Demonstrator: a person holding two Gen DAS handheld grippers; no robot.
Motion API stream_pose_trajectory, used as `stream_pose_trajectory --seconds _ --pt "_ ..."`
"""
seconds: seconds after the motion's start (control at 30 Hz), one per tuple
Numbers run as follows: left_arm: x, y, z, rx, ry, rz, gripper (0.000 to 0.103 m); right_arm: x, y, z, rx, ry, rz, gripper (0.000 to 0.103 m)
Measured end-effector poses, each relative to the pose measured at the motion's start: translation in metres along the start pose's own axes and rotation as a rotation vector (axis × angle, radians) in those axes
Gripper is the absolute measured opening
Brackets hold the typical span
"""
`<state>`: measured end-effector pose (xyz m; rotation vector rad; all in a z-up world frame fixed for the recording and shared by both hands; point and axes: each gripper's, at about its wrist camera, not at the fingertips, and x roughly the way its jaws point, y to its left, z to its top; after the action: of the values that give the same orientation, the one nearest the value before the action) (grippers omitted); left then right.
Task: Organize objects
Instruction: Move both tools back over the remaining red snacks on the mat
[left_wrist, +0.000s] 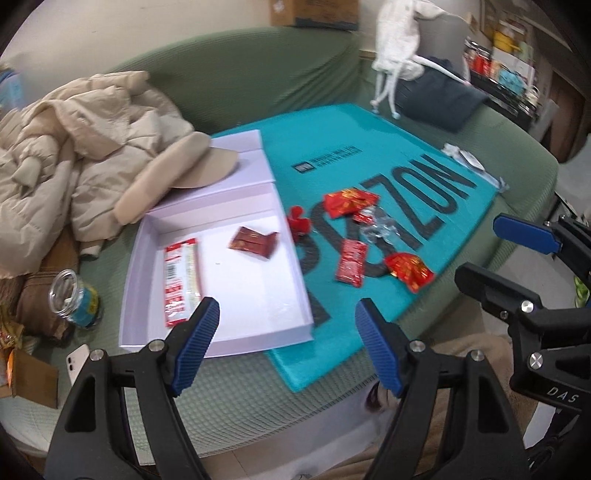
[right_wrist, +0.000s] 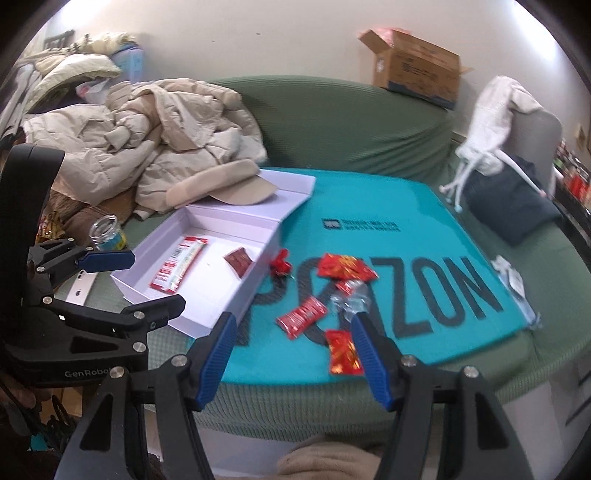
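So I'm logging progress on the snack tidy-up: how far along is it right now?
Done: a long red-and-white packet and a small dark red packet already lie in the white box. In hand: nothing; the left gripper and right gripper are both open and empty. Left: several red packets and a clear wrapper still sit on the teal mat beside the box.

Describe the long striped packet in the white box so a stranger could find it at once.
Start at the teal mat on the green sofa; the open white box lies against its edge. Of the two packets inside, it is the long red-and-white packet, far longer than the small dark red packet.
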<state>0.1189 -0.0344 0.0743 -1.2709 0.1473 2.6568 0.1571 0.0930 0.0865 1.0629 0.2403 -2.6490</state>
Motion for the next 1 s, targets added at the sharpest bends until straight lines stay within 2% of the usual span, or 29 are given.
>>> stream_pose_trajectory --seconds 0.27,0.47,0.77,1.0 --pt "0.021 -0.028 0.003 0.054 0.028 -0.054 0.075 0.004 -0.030 -0.023 0.085 0.038 -0.030 0.065" --pt "0.051 -0.041 -0.003 0.085 0.100 -0.094 0.075 0.024 -0.047 -0.044 0.122 0.095 -0.045 0.065" --pt "0.085 -0.063 0.003 0.142 0.130 -0.140 0.075 0.060 -0.072 -0.066 0.185 0.157 0.006 0.065" --pt "0.114 -0.082 0.014 0.188 0.160 -0.167 0.075 0.088 -0.091 -0.066 0.190 0.199 0.048 0.065"
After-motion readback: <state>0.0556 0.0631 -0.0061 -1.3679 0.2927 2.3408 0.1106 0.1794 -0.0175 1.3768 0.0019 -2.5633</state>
